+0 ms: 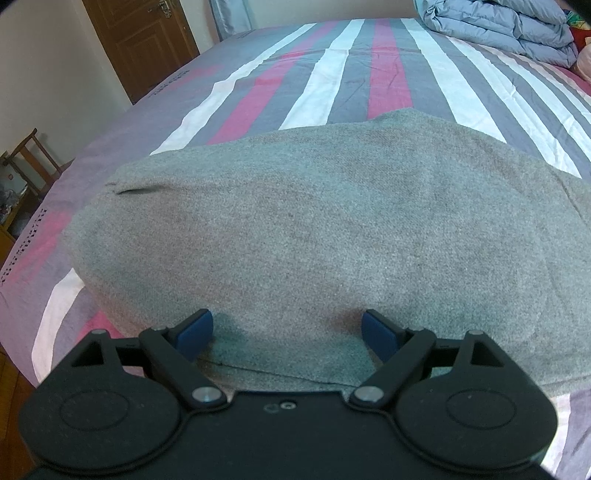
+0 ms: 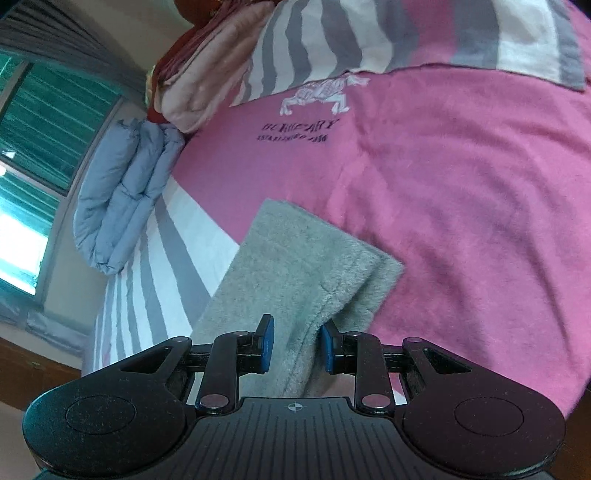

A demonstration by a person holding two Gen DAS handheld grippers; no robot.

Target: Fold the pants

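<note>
Left wrist view: left gripper [image 1: 287, 334] has its jaws spread wide apart, blue pads [image 1: 195, 332] resting low on the grey pants [image 1: 295, 229], nothing pinched between them. A seam edge of the fabric runs just under the fingers. Pants lie as a broad folded grey mass on the striped bedsheet [image 1: 332, 85], which has grey, white and pink bands. Past the pants, a folded blue-grey quilt [image 1: 517, 26] sits at the far right corner of the bed. Brown wooden door [image 1: 140, 40] at far left, wooden chair [image 1: 29, 155] beside the bed on the left.

Right wrist view: right gripper [image 2: 293, 345] jaws part-way apart, a hemmed edge of the pants [image 2: 306, 266] passing between the pads [image 2: 266, 343]; fabric looks loose in the gap, not squeezed. Camera is rolled, so the bed appears tilted. Narrow folded end of the pants lies across a pink sheet [image 2: 461, 192] with a printed horse logo and dark lettering [image 2: 295, 133]. Striped sheet [image 2: 177, 258] to the left, same quilt [image 2: 118, 199] beyond it, pink and red bedding [image 2: 192, 85] stacked past that. Window [image 2: 33, 155] with green tint at far left.
</note>
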